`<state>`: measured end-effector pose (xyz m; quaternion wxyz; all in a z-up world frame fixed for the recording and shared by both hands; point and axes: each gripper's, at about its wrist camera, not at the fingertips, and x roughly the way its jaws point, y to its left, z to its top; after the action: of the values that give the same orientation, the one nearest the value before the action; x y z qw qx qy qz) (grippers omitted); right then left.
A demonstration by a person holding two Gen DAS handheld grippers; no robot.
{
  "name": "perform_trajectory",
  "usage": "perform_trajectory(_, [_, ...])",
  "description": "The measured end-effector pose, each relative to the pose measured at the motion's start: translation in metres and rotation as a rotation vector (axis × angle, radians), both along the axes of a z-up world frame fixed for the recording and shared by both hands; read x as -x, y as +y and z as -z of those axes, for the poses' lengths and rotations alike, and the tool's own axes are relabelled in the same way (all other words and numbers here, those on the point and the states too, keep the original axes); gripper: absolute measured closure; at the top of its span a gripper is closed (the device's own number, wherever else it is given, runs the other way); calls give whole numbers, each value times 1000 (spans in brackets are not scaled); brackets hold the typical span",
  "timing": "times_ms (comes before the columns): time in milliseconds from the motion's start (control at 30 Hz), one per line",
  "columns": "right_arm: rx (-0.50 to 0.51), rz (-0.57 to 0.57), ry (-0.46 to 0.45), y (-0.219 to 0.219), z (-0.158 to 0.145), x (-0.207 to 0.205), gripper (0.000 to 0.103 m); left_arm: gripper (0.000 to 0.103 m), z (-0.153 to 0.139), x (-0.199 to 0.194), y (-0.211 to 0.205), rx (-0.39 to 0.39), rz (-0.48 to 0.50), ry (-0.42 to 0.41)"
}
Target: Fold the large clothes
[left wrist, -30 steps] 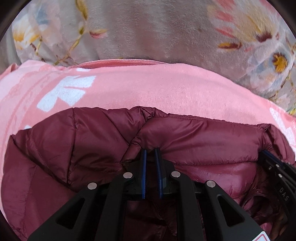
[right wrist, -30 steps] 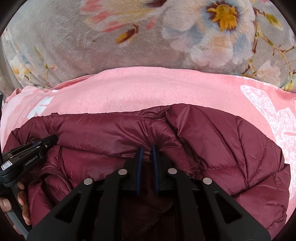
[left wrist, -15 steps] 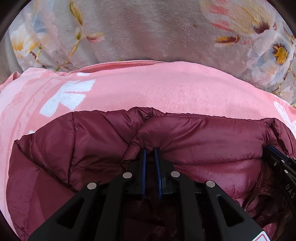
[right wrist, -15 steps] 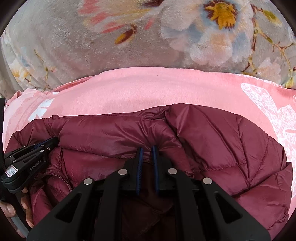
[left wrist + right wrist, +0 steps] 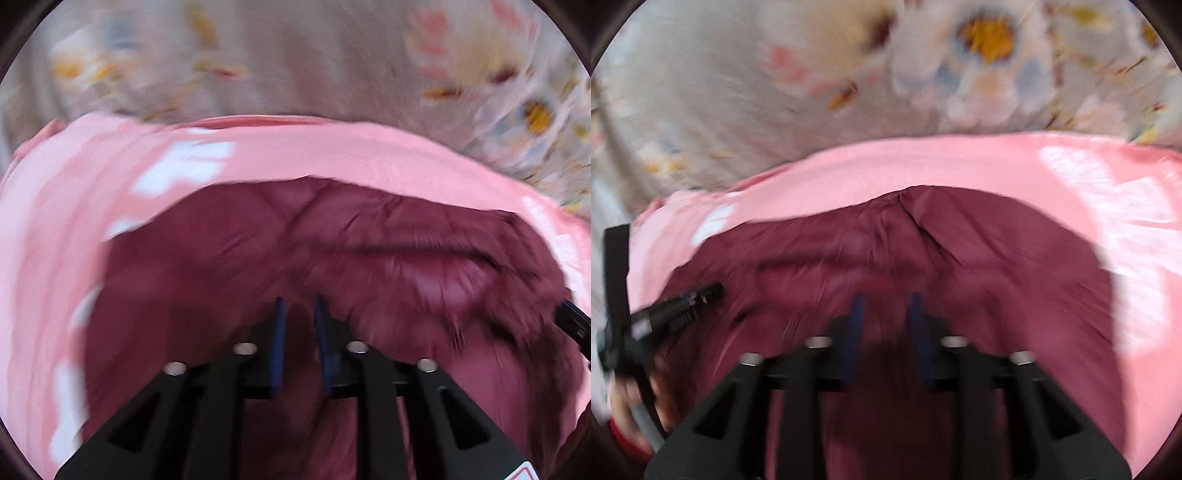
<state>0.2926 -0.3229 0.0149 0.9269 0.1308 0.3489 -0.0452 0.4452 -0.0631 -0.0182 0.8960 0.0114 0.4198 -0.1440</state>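
Fingers (image 5: 279,332) of left gripper (image 5: 299,314) and right gripper (image 5: 884,310) opening, narrow gaps, nothing pinched; maroon puffer jacket (image 5: 979,251) beneath, pink blanket (image 5: 849,177) at twelve o'clock.

Motion blur smears both views, softening the jacket (image 5: 369,258) quilting and floral blanket (image 5: 738,92), while the frame edge cuts off the hand (image 5: 635,402) and jacket's lower part.

One maroon puffer jacket (image 5: 295,251), one pink blanket (image 5: 332,155), two hand-held grippers, one floral cover (image 5: 738,92).
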Motion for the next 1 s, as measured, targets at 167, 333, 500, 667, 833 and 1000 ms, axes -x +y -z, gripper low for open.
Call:
perform_trajectory(167, [-79,97,63,-31,19,176,41,31,-1,107,119,121,-70,82])
perform_trajectory(333, [-274,256,132,-52,63,312,36,31,31,197,215,189,-191,190])
perform_trajectory(500, [-318,246,90,-33,71,345,29,31,52,248,245,301,-198,261])
perform_trajectory(667, [-305,245,71,-10,73,339,29,32,57,271,227,279,-176,242])
perform_trajectory(833, [-346,231,62,0,76,338,79,75,54,279,211,235,-132,249])
perform_trajectory(1000, [-417,192,-8,2,58,362,95,99,32,297,221,280,-99,217])
